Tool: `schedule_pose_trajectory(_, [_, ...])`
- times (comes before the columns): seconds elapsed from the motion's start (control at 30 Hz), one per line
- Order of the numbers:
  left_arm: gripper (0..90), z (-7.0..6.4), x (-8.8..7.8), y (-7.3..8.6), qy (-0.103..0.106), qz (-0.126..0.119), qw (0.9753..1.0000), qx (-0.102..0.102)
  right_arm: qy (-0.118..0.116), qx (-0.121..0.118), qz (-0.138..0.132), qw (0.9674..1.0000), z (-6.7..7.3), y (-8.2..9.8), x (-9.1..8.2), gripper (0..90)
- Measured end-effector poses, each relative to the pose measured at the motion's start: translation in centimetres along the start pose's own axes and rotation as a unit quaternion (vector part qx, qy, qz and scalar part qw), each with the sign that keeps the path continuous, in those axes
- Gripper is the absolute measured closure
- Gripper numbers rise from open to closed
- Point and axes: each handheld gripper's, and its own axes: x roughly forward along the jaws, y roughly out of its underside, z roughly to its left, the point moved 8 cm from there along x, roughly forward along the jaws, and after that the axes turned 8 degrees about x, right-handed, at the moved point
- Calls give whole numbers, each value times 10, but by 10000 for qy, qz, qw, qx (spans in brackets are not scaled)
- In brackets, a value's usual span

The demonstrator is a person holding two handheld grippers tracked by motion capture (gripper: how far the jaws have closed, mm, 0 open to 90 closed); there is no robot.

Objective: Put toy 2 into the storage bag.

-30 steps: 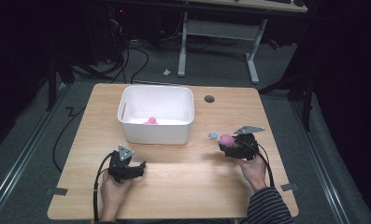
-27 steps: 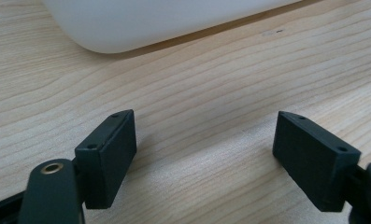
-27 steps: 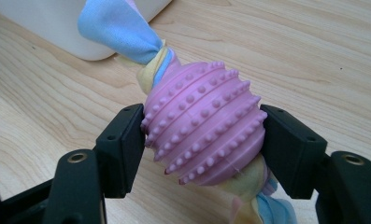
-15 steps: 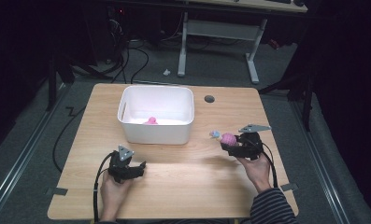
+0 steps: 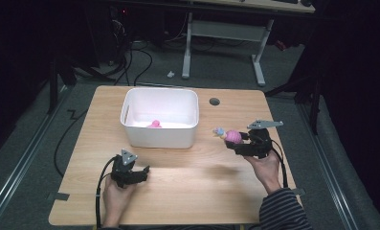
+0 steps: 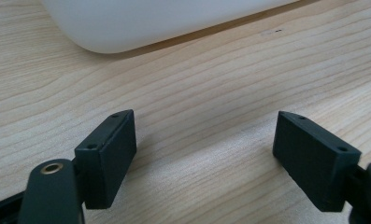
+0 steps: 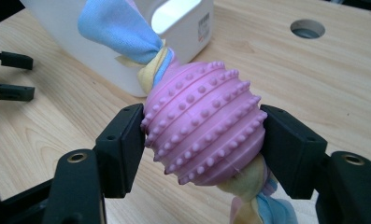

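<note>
Pink ball clamped in right tongs; left tongs wide (empty); white bin between.

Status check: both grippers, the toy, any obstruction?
Right gripper clamped on pink nubbed toy. Left gripper open, empty, over the table. White bin stands left of the toy, nothing between.

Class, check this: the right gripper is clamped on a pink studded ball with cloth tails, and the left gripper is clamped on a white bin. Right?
Not quite. The left gripper holds nothing: the left gripper view shows its jaws open over the table, short of the white bin. The right gripper does clamp the pink studded ball.
</note>
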Motion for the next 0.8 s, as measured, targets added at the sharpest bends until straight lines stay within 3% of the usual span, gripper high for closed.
schedule_pose_trajectory(0.53, [219,0,0,0,-1,-1,10000,-2,-340,-286,-263,9987,21,-47,-17,339])
schedule_pose_trajectory(0.8, [218,0,0,0,0,0,10000,-2,-412,-375,-233,9982,28,-69,-15,339])
